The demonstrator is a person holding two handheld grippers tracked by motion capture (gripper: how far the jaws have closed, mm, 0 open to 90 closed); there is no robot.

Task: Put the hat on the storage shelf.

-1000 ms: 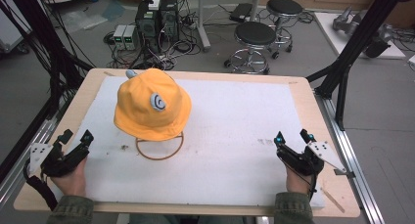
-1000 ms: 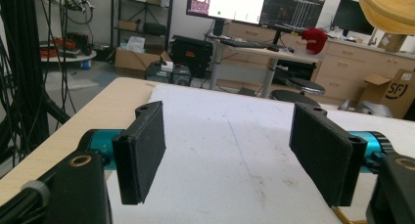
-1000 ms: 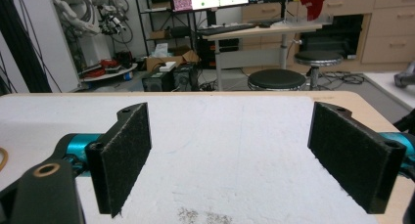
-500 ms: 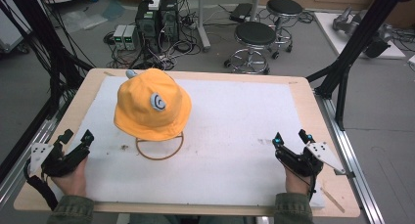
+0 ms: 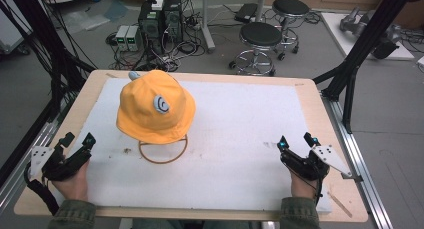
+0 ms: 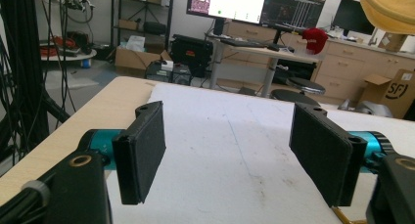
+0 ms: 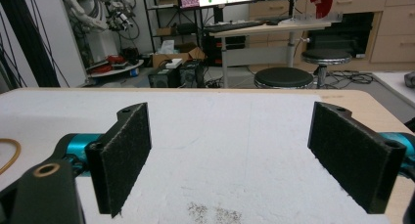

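High view fixed above the near edge, angled forward and down over the whole worktop [image 5: 305, 96]; both claw views low and close to the white pad [image 7: 220, 131], facing the far edge and the room beyond, sharing that pad and the black stool [image 7: 283, 77].

Orange hat [image 5: 155, 108], grey-white swirl emblem

From my feed, the wooden table [image 5: 310, 96] carries a white foam sheet [image 5: 240, 129]. Beyond the table I see a grey floor [image 5: 310, 49], two black round stools [image 5: 261, 35], computer towers [image 5: 161, 15] amid tangled cables, and black frame posts [image 5: 367, 36]. Farther behind stand a desk [image 7: 266, 31] with monitors [image 6: 227, 3] and wooden drawers [image 6: 345, 67].
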